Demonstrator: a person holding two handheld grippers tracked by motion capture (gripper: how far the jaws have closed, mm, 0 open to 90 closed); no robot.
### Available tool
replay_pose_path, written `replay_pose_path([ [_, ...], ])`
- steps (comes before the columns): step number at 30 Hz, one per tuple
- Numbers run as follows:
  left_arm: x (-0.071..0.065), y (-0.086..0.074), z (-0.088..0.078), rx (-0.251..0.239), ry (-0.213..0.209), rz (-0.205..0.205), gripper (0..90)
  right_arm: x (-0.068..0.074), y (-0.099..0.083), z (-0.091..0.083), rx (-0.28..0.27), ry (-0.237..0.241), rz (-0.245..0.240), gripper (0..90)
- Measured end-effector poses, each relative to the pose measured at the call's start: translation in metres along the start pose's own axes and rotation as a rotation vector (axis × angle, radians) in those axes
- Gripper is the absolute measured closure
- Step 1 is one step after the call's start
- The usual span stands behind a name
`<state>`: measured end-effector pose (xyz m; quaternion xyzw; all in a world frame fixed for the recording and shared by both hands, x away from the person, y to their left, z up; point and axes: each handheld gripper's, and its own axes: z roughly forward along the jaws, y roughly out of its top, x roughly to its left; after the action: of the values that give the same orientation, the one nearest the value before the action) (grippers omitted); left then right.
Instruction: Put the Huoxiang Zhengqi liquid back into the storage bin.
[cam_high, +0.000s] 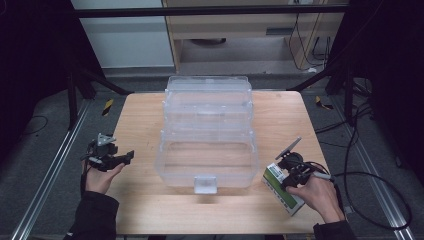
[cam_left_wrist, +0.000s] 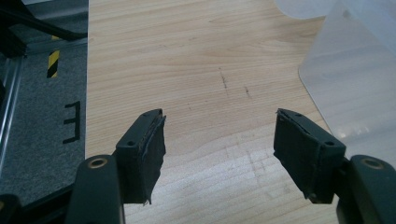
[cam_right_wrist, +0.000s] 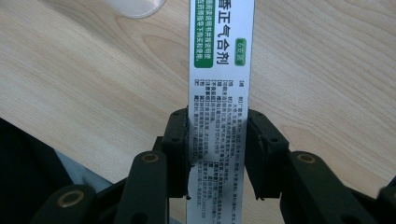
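The right hand-held gripper (cam_right_wrist: 217, 154) is clamped on a white-and-green medicine box (cam_right_wrist: 219, 84); its pads press both long sides. In the high view this box (cam_high: 276, 176) lies on the wooden tabletop (cam_high: 145, 120) at lower right, just beside a clear plastic tiered organizer box (cam_high: 207, 130) at centre. At lower left, the left hand-held gripper (cam_left_wrist: 219, 140) stands wide apart over bare wood, grasping nothing.
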<state>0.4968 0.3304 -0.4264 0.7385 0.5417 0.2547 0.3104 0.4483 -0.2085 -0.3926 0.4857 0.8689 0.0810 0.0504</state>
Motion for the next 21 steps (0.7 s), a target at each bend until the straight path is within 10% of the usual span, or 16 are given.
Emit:
replay_pose_path([
  [21,0.0,0.0,0.0,0.006,0.003,0.0,33.9,-0.013,-0.006,-0.044,-0.19,-0.01,0.06,64.1],
])
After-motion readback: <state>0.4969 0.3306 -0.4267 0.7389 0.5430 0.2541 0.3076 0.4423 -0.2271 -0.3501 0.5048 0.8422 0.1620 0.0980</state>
